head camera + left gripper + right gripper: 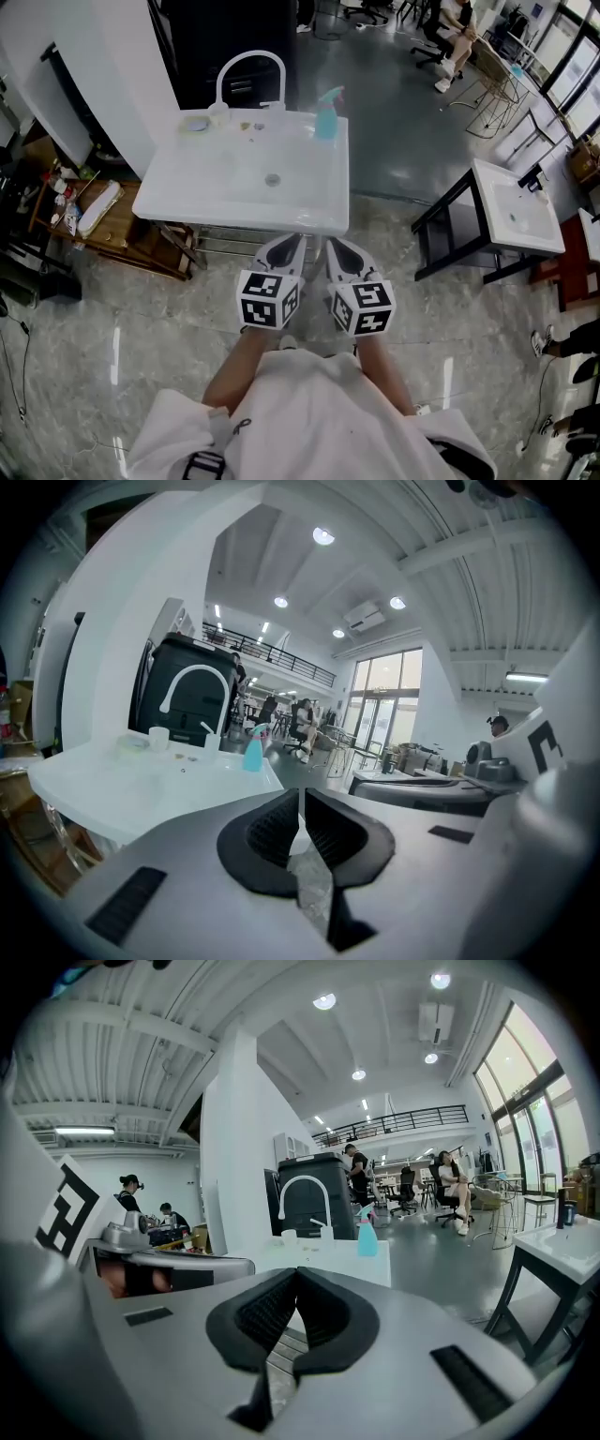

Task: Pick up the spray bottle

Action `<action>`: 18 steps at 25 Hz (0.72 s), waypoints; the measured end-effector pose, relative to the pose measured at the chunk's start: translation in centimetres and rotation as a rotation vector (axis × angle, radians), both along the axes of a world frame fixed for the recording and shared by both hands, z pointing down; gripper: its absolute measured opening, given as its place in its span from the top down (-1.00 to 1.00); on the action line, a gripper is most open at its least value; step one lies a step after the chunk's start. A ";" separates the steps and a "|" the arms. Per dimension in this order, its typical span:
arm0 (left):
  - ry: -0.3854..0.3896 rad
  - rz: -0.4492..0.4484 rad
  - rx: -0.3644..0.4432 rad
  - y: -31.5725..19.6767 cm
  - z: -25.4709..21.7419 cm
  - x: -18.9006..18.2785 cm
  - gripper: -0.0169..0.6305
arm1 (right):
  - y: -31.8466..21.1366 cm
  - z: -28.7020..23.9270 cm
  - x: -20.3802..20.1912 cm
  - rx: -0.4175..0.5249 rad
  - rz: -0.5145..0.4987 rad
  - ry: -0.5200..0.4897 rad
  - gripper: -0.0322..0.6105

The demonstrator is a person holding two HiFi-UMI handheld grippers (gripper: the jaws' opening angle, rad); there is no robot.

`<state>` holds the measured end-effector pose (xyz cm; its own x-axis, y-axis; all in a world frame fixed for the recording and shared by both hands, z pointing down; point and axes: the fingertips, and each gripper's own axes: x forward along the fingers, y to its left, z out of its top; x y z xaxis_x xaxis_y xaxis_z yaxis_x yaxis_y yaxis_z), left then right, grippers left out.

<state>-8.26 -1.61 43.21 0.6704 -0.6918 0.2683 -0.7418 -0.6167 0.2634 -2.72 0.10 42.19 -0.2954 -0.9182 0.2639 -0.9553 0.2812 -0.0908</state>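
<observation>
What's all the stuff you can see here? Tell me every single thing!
sink: one, white, on a stand just ahead of the claws
tap: one, white arch, at the sink's back edge
spray bottle: one, teal, at the sink's back right corner
cup: one, white, beside the tap
second sink: one, white on a black frame, off to the right
wooden shelf: one, brown, left of the sink
seated person: one, far back on a chair
left claw: one, grey, shut, empty
right claw: one, grey, shut, empty
marker cubes: two, black and white, one on each claw
</observation>
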 end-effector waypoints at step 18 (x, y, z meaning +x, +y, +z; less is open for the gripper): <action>0.005 0.025 -0.011 -1.3 0.8 -1.2 0.82 | -1.0 1.1 -0.7 -0.016 0.038 -0.002 0.81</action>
<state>-9.44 -2.95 43.97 0.6886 -0.6721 0.2721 -0.7251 -0.6320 0.2736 -3.45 -0.87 43.27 -0.2609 -0.9245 0.2780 -0.9651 0.2433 -0.0965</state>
